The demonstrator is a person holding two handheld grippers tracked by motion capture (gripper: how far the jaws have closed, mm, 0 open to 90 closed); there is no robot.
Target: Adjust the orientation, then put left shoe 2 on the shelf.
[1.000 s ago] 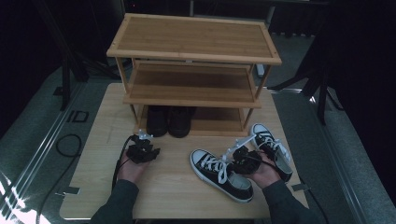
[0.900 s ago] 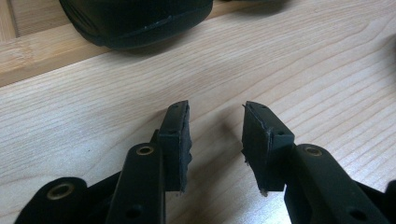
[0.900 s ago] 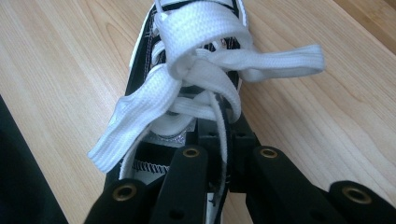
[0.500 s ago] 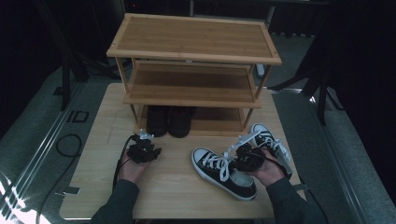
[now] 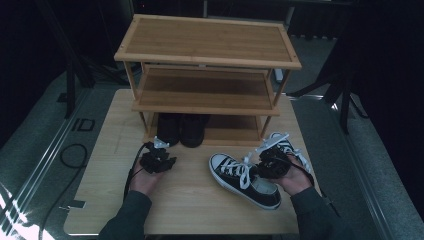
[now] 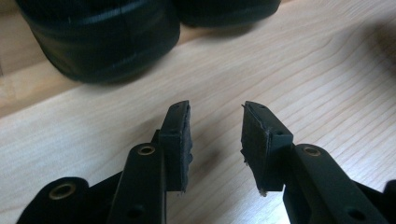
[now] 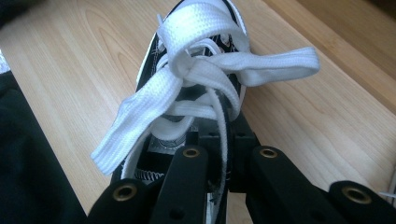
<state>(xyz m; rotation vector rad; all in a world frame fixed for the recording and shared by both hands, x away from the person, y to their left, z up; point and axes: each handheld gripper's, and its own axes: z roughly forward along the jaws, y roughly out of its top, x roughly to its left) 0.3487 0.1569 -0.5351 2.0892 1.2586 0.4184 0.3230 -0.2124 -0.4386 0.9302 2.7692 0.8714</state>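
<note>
My right gripper is shut on the collar of a black-and-white sneaker at the table's right, a white lace running between its jaws. That sneaker points away from the gripper and hangs a little above the wood. The matching sneaker lies on the table just to its left. My left gripper rests low at the left with its jaws apart over bare wood, nothing between them. A pair of black shoes stands just beyond it.
A three-tier wooden shoe rack stands at the back of the light wooden table, with the black shoes under its lowest shelf. Cables trail off the table's left edge. Dark floor and stands surround the table.
My right gripper has risen slightly with the sneaker in it, drawing it a little toward the rack. The left gripper has stayed where it was.
</note>
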